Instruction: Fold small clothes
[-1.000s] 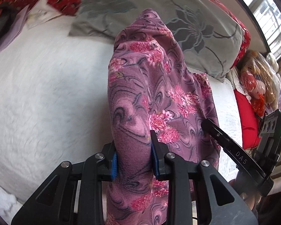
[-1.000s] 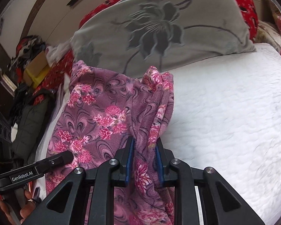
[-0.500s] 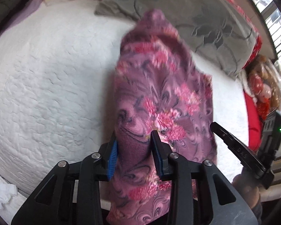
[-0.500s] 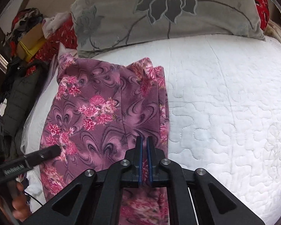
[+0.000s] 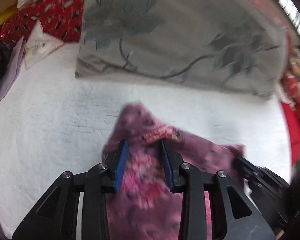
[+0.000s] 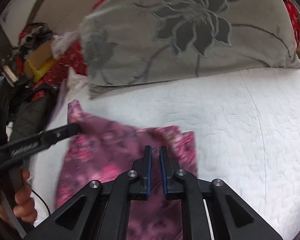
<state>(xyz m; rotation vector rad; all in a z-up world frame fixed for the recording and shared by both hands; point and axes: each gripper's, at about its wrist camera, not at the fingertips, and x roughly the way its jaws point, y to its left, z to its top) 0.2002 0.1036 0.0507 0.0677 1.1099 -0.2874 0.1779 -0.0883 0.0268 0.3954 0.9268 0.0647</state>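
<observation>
The floral fleece garment (image 6: 118,160), lifted a second earlier, now lay doubled near the bed's (image 6: 240,120) pillow-end; left tool (image 5: 144,160) apparently pinched it, right tool (image 6: 155,170) nearly shut, seemingly empty.

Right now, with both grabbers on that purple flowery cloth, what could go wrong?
The left gripper has just been opening its jaws on the bunched purple garment, so it may slip out. The right gripper pinches only a thin layer, which could pull free. The fold might then land crooked on the white quilt.
</observation>
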